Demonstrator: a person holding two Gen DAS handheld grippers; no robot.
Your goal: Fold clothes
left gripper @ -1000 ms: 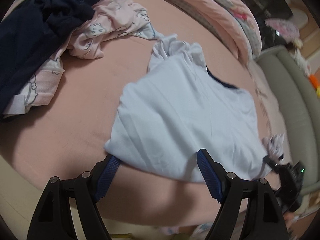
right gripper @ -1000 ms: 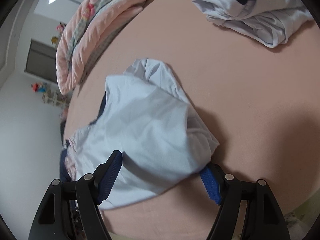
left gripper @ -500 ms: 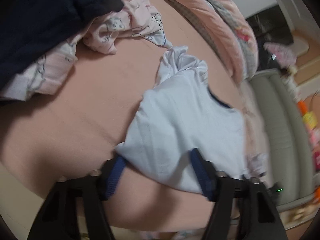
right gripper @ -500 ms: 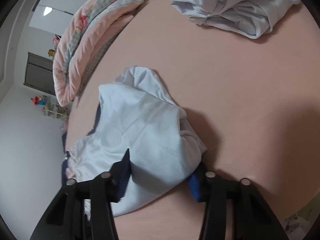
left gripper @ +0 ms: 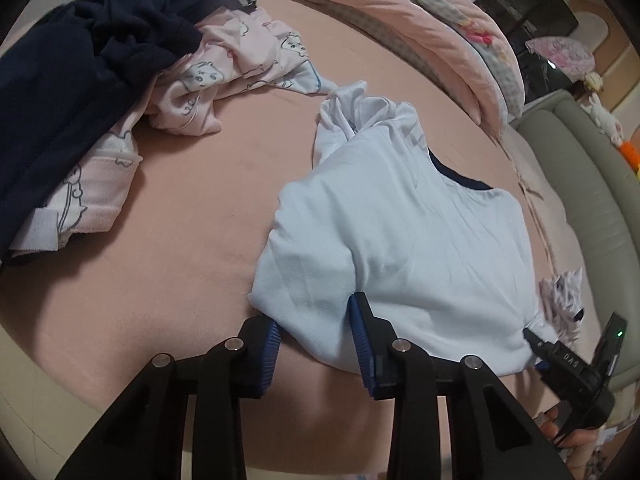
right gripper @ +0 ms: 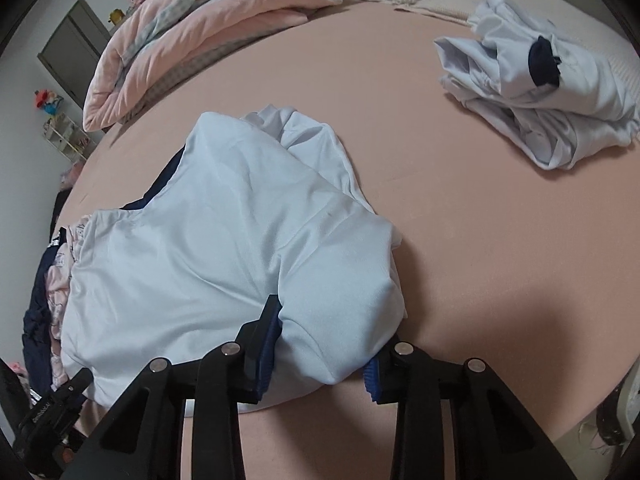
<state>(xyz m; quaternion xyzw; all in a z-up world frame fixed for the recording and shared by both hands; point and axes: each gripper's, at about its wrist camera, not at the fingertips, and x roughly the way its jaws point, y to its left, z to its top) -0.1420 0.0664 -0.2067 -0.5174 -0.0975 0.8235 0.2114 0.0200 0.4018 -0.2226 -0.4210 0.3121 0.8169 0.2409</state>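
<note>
Lying flat on the pink bed (left gripper: 160,280), the light blue shirt (left gripper: 400,232) is pinched at its near hem: left gripper (left gripper: 316,344) w/ jaws just closed on one corner, right gripper (right gripper: 320,344) likewise. Both corners should be lifted evenly, kept taut, then carried fwd.

1. On the right gripper (left gripper: 570,360), seen at the lower right edge of the left wrist view, pale letters stand upside down on its black body; they look like "DAG", though I am not sure of that.
2. On the left gripper (right gripper: 50,408), at the lower left corner of the right wrist view, a small pale print is too blurred to read.
</note>
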